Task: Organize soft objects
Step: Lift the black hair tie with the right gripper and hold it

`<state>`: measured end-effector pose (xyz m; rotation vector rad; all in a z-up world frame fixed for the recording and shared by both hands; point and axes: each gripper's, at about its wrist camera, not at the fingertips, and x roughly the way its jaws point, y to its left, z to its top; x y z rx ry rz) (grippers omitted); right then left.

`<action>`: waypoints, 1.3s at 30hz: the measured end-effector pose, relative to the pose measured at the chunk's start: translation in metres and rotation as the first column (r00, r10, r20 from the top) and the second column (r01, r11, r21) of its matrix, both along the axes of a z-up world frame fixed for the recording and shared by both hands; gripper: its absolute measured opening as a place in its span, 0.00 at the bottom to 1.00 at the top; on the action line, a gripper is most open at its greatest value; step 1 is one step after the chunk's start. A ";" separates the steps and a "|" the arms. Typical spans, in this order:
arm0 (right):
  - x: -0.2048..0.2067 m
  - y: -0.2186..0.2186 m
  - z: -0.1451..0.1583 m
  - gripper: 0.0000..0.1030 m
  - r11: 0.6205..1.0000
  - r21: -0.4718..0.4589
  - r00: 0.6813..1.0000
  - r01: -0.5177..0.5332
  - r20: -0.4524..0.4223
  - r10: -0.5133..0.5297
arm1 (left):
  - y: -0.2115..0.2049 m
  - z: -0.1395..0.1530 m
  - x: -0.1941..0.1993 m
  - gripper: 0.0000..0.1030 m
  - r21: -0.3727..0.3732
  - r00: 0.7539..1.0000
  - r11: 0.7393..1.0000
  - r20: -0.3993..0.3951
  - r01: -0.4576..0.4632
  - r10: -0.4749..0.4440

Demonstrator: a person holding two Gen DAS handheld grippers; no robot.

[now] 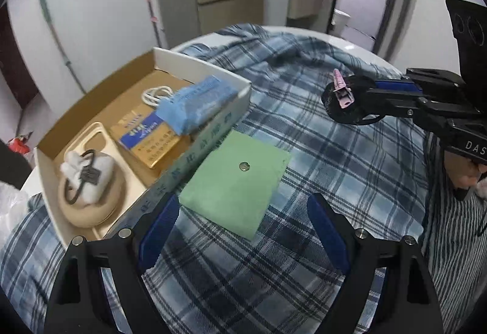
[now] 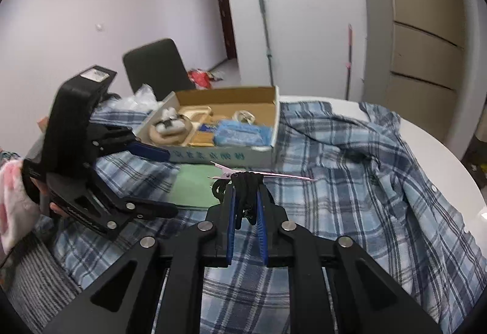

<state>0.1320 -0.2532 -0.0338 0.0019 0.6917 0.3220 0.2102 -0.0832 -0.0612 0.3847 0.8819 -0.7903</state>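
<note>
"DAS" on right tongs (image 1: 341, 102)

Left gripper (image 1: 243, 230) is hanging with jaws wide apart over the green cloth square (image 1: 236, 186), pads not touching it. Square is lying flat on the plaid shirt (image 1: 319, 151), just beside the cardboard box (image 1: 201, 69). Right gripper (image 1: 338, 96) is reaching in at right, pinching a pink hair clip (image 1: 342, 90) with black hair ties (image 1: 350, 118).
</note>
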 end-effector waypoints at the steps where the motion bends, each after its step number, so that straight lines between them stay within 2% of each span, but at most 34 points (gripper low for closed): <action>1: 0.001 -0.001 -0.002 0.12 1.000 -0.001 1.000 0.003 -0.010 -0.003 | -0.002 -0.002 0.003 0.85 0.005 1.000 1.000 -0.013 0.015 -0.015; 8: 0.001 0.001 -0.004 0.12 1.000 -0.014 1.000 -0.002 -0.012 0.002 | -0.016 -0.015 0.013 0.85 0.112 0.994 0.988 -0.041 0.104 -0.100; 12: 0.000 0.002 -0.003 0.12 1.000 -0.018 1.000 -0.007 -0.007 0.007 | -0.025 -0.026 0.022 0.85 0.194 0.985 0.968 -0.100 0.159 -0.142; 15: 0.000 0.002 -0.003 0.12 1.000 -0.018 1.000 -0.010 -0.008 0.010 | -0.030 -0.028 0.020 0.85 0.242 0.983 0.953 -0.077 0.183 -0.170; 20: -0.002 0.003 -0.001 0.12 1.000 -0.020 1.000 -0.013 -0.006 0.013 | -0.032 -0.024 0.025 0.85 0.238 0.981 0.952 -0.080 0.191 -0.177; 25: 0.002 -0.005 0.009 0.12 1.000 0.021 1.000 0.004 -0.015 -0.003 | -0.037 -0.027 0.038 0.85 0.261 0.976 0.943 -0.119 0.208 -0.183; 29: -0.001 -0.006 0.014 0.12 1.000 0.025 1.000 0.008 0.014 -0.008 | -0.041 -0.031 0.041 0.85 0.284 0.970 0.930 -0.127 0.236 -0.207; 36: -0.012 0.000 0.021 0.12 0.999 0.036 0.999 -0.036 0.038 0.035 | -0.042 -0.034 0.048 0.85 0.269 0.966 0.932 -0.154 0.243 -0.208; 39: -0.016 0.002 0.023 0.12 0.998 0.032 0.997 -0.050 0.055 0.048 | -0.035 -0.032 0.049 0.85 0.241 0.966 0.943 -0.177 0.229 -0.190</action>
